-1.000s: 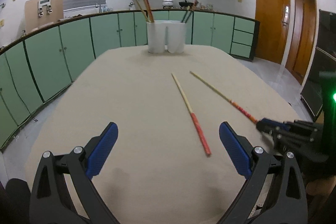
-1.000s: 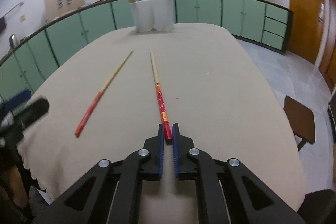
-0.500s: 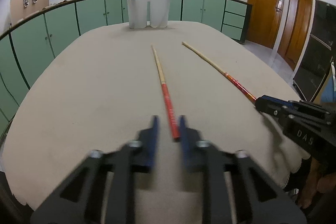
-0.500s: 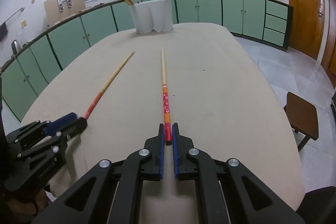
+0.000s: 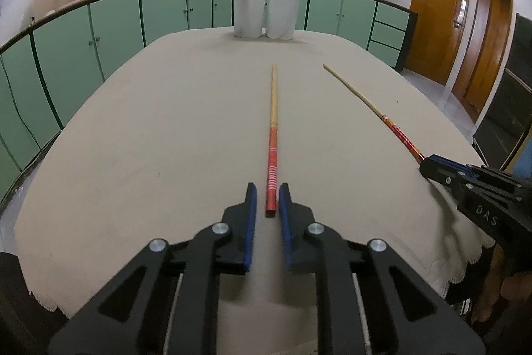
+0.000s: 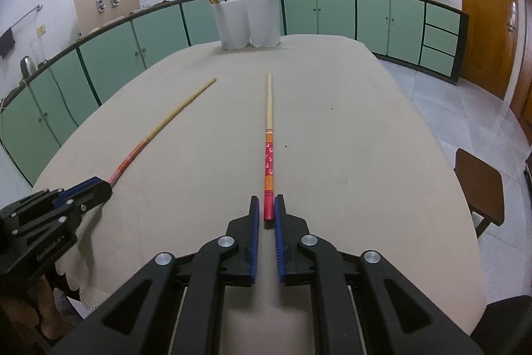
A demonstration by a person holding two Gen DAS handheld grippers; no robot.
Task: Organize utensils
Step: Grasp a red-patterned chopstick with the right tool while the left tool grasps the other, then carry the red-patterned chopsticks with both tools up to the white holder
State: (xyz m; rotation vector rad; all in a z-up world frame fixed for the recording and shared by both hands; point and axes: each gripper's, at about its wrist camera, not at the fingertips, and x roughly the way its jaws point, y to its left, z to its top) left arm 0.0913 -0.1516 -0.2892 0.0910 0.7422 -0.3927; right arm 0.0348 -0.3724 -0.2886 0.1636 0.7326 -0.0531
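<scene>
Two handheld grippers each bracket the red end of 1 chopstick on a cloth-covered tabletop [image 5: 133,139]. The right gripper [image 6: 266,208] has its jaws narrow and pressed on the flowered chopstick [image 6: 268,155], which runs straight ahead from between them. The left gripper [image 5: 264,197] has its jaws narrow but easing apart, and a sliver of cloth shows on either side of the striped chopstick [image 5: 272,149] between them, so that hold looks loose. The white 2-cup holder [image 5: 264,11], with 2 pairs of chopsticks in it, stands well ahead of both jaws at the tabletop's far edge.

The risk: a lift by the left hand could leave the striped stick behind or let it pivot and drop. Both sticks are pinched at the very end, so their long free tips may swing and miss the cups.
</scene>
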